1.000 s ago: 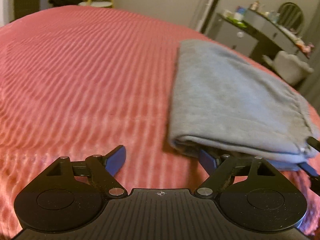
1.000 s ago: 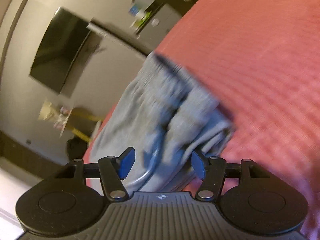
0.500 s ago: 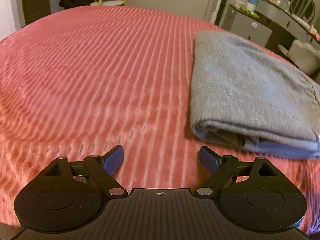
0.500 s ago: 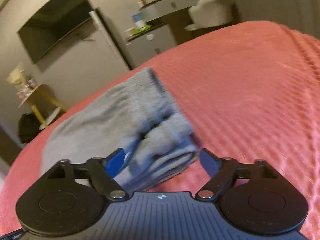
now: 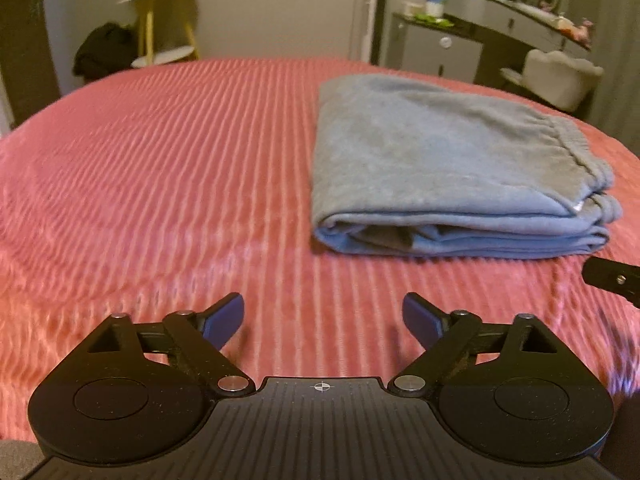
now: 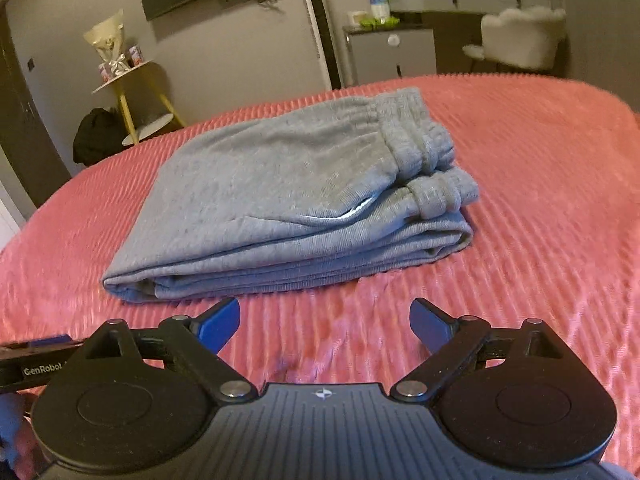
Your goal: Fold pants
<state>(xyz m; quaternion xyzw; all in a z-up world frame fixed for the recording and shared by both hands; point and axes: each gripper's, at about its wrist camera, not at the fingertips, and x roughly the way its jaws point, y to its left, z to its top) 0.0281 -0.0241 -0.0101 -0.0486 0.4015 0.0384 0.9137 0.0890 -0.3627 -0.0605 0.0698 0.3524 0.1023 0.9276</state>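
Observation:
Grey sweatpants [image 5: 440, 168] lie folded in a flat stack on the pink ribbed bedspread [image 5: 160, 184], waistband to the right. In the right wrist view the pants [image 6: 288, 200] lie just beyond my fingertips. My left gripper [image 5: 323, 316] is open and empty, hovering over bare bedspread to the near left of the pants. My right gripper [image 6: 325, 320] is open and empty, a short way in front of the stack's near edge. A black part of the right gripper [image 5: 612, 276] shows at the right edge of the left wrist view.
A yellow side table [image 6: 132, 92] with a dark bundle [image 6: 96, 136] beside it stands past the bed's far left. A grey cabinet [image 6: 392, 56], a dresser and a white fluffy chair [image 6: 520, 40] stand at the far right. The bedspread [image 6: 540, 200] extends right of the pants.
Both grippers have drawn back from the folded pants and levelled out. The right gripper, earlier tilted and right at the stack, now sits clear of it. The pants lie still.

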